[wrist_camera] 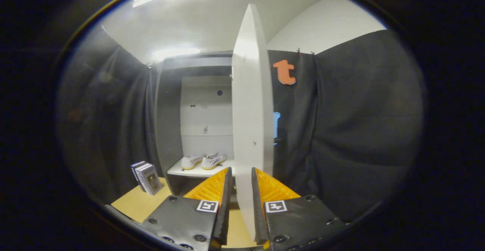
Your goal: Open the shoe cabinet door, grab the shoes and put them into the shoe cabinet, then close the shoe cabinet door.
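Black cloth walls the booth all round, with a pale ceiling above. Shoe cabinet (170,130) stands at the far side on a tan tabletop (138,203). Its door (252,122) is swung out edge-on toward the camera, so the cabinet is open. Pair of white shoes (202,161) already sits side by side on the white shelf (189,172) inside, left of the door. Small stack of books (147,178) stands on the tabletop just left of the cabinet.

Hand-held gripper (241,190): fingers sit one on each side of the door's near lower edge with the panel between them. Right finger looks flush on the panel; left finger shows a thin gap, so I read this as straddling the panel, not a firm pinch. Can't confirm contact on the left side.

Judgement: shoes are in, so the step in hand is closing the door.

How to do it well:
- Hinge side isn't visible. The opening lies left of the panel, so sweep left and follow the door's arc rather than pushing straight.
- Keep the grip light, or just push with the right finger; a hard clamp will fight the rotation.
- Stay low on the edge, clear of the shelf lip.
- Release before the door meets the frame, so the left finger isn't trapped inside.
- Shoes sit back on the shelf, so the door should clear them.
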The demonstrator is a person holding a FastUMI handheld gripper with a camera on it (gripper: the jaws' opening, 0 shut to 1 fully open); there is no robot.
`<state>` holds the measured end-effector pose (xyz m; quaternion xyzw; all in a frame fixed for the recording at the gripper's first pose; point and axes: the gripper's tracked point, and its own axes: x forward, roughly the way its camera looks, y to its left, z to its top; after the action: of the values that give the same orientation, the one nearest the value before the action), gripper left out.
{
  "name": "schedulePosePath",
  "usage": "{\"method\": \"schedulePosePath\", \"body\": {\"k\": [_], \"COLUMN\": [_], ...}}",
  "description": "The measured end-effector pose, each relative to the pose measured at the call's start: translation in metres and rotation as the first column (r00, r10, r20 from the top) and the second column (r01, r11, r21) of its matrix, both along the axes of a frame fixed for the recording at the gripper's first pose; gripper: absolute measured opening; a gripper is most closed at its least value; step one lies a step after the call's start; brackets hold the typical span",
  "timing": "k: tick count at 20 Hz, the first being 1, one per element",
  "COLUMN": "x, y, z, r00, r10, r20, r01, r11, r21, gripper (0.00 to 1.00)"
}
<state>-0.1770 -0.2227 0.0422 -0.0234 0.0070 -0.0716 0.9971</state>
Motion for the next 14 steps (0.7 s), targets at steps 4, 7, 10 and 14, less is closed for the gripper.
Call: {"method": "schedulePosePath", "body": {"k": [4,7,10,14], "x": [-0.010,-0.002,0.006,0.018], "y": [-0.039,-0.052,-0.055,-0.050], "z": [0.011,0.008,0.003,-0.007], "r00": [0.997,0.994,0.994,0.994], "r10": [-0.076,-0.105,-0.107,-0.099], "r20": [0.019,0.005,-0.020,-0.057], "r01": [0.076,0.105,0.108,0.101], "r11": [0.997,0.994,0.994,0.994], "r21": [0.011,0.018,0.037,0.037], "gripper": [0.30,0.30,0.32,0.35]}}
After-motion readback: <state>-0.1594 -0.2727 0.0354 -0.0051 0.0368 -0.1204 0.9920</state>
